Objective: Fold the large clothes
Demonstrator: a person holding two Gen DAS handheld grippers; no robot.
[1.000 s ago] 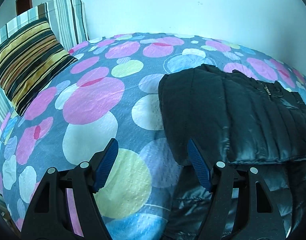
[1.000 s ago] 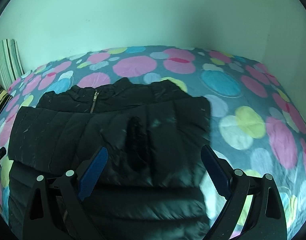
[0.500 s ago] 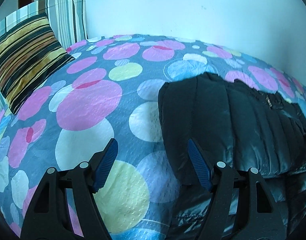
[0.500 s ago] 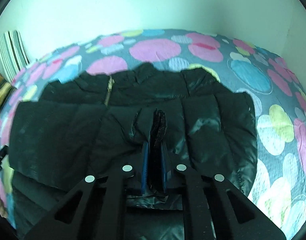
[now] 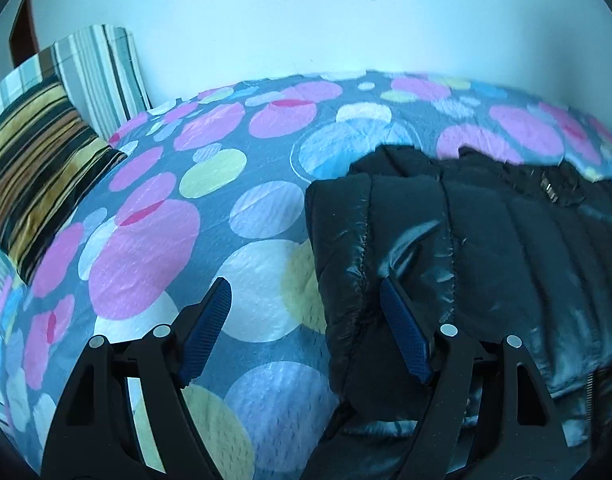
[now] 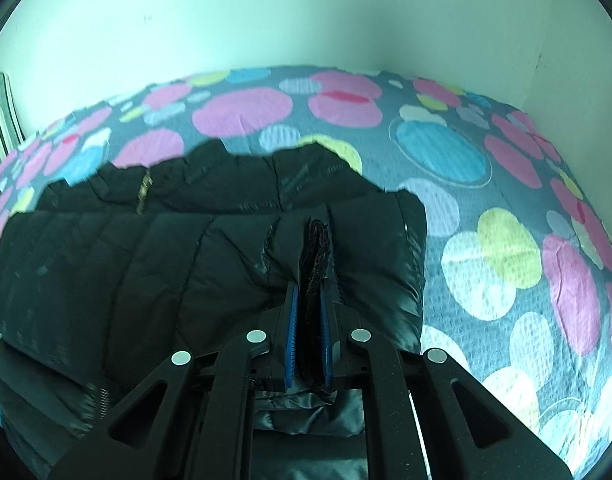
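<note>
Right gripper [image 6: 308, 332] jaws, wide a second ago, now clenched on a pinched ridge of the black jacket [image 6: 210, 264] | left gripper [image 5: 306, 332] jaws opening, straddling jacket's side edge, not gripping | jacket lies half-folded on bed [image 5: 154, 240] | fold lift likely next

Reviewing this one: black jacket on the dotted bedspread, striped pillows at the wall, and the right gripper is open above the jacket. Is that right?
Not quite. The right gripper is shut on a pinched fold of the jacket, as the right wrist view shows. The rest holds: the jacket lies on the dotted bedspread, with striped pillows at the wall.
</note>
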